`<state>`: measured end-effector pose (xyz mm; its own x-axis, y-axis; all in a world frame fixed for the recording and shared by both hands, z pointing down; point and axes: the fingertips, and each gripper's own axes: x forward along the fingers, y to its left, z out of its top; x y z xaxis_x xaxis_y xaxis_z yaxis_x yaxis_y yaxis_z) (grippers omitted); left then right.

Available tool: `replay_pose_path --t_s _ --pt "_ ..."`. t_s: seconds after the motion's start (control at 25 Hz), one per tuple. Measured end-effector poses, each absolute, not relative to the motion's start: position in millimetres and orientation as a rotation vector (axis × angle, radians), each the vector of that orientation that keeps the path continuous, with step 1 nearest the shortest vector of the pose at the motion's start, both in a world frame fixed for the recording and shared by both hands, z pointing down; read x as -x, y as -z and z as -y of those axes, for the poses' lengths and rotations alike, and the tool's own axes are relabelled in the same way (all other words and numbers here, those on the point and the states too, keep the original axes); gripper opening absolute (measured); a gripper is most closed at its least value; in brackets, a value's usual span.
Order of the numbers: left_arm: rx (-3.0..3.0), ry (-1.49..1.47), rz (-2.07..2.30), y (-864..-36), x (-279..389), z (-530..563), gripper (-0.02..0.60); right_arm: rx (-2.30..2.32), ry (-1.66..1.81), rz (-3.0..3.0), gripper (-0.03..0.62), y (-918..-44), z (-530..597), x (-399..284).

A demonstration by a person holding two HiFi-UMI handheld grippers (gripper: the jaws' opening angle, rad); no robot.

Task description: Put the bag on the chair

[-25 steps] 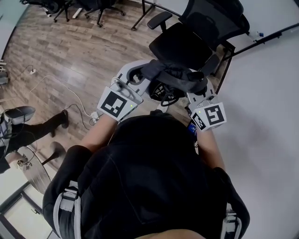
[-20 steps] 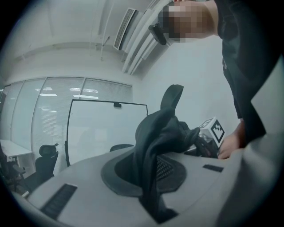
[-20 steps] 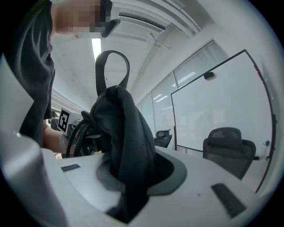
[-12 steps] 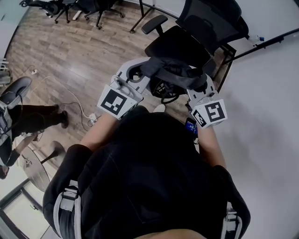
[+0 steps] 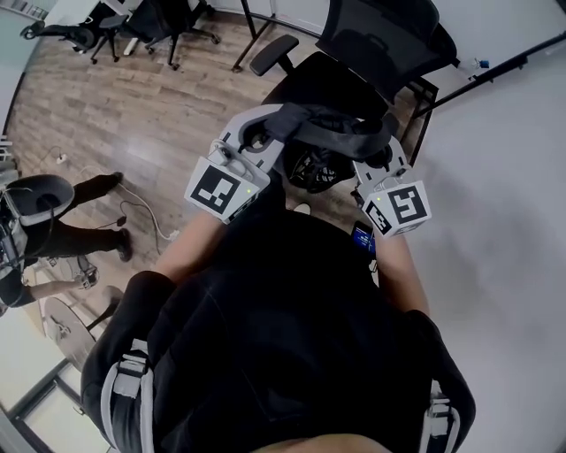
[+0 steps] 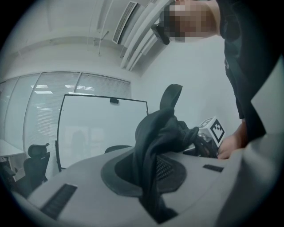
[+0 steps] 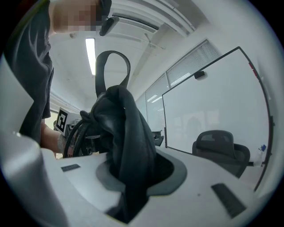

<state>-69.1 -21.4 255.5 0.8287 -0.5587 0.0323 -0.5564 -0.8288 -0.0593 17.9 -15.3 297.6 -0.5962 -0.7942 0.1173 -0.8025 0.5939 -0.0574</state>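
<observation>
A floppy black bag (image 5: 329,139) hangs between my two grippers, above the front of a black mesh office chair (image 5: 349,75). My left gripper (image 5: 268,126) is shut on the bag's left end. My right gripper (image 5: 382,150) is shut on its right end. In the left gripper view, the bag's dark fabric (image 6: 157,137) is bunched up between the jaws of the left gripper (image 6: 151,179). The right gripper view shows the fabric and a strap loop (image 7: 120,128) clamped in the right gripper (image 7: 128,177), with the chair (image 7: 220,146) ahead on the right.
Wooden floor with a white cable (image 5: 133,208) lies to the left. A person's legs (image 5: 62,234) stand at the left edge. More office chairs (image 5: 150,22) are at the top left. A whiteboard on a black frame (image 6: 102,128) stands behind; its foot (image 5: 500,66) crosses the grey floor.
Both grippers have carried the bag forward together, so it now hangs over the front of the chair's seat. The person at the left has stepped.
</observation>
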Motion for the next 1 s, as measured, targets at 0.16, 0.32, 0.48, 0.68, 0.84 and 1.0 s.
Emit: replay_pose_path --t_s 0.16,0.32,0.48,0.68,0.84,1.0 --pt "2.991 0.078 -0.823 -255.7 55.6 59.1 0.033 -1.441 -0.175 2.689 0.075 -296.2 47.7 -30.8" --pt "3.016 0.069 -0.738 -253.8 38.8 107.9 0.034 -1.516 -0.183 2.632 0.075 -298.4 87.6 -46.0" --pt "3.052 0.09 -0.647 -254.3 23.7 163.1 0.034 -1.603 -0.199 2.573 0.075 -300.7 134.8 -59.8" --pt "3.082 0.107 -0.488 -257.6 2.4 229.9 0.034 -1.728 -0.216 2.493 0.075 -304.5 193.3 -78.6" --pt "3.097 0.098 -0.337 -268.5 -14.3 274.8 0.033 -1.82 -0.241 2.409 0.077 -313.3 234.0 -92.5" --pt "3.124 0.116 -0.22 -284.9 -26.5 318.7 0.034 -1.902 -0.262 2.324 0.078 -328.8 272.1 -101.9"
